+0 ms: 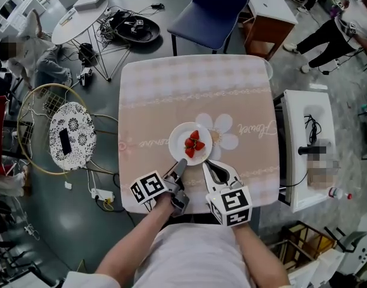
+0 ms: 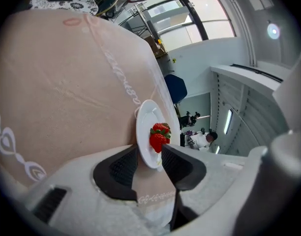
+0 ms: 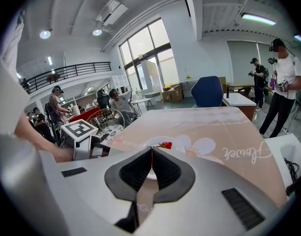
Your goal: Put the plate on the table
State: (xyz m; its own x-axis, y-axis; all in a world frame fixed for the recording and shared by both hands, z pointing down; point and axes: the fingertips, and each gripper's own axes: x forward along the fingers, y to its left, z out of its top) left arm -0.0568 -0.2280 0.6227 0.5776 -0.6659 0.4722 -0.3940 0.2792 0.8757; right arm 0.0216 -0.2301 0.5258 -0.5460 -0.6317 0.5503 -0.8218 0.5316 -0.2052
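A white plate (image 1: 182,134) with red strawberries (image 1: 193,143) lies flat on the beige flowered tablecloth (image 1: 195,83), near the table's front edge. My left gripper (image 1: 180,163) is open, one jaw on each side of the plate's near rim. In the left gripper view the plate (image 2: 146,119) and strawberries (image 2: 159,135) stand between the spread pads of that gripper (image 2: 149,159). My right gripper (image 1: 206,164) is shut, its tips at the plate's near right edge. In the right gripper view the closed tips (image 3: 151,150) hide most of the plate. Whether they pinch the rim I cannot tell.
A blue chair (image 1: 210,8) stands at the table's far side. A white side unit (image 1: 306,149) is close on the right. On the left are a wire chair with a patterned cushion (image 1: 72,134) and a round white table (image 1: 81,17). People stand at the far right.
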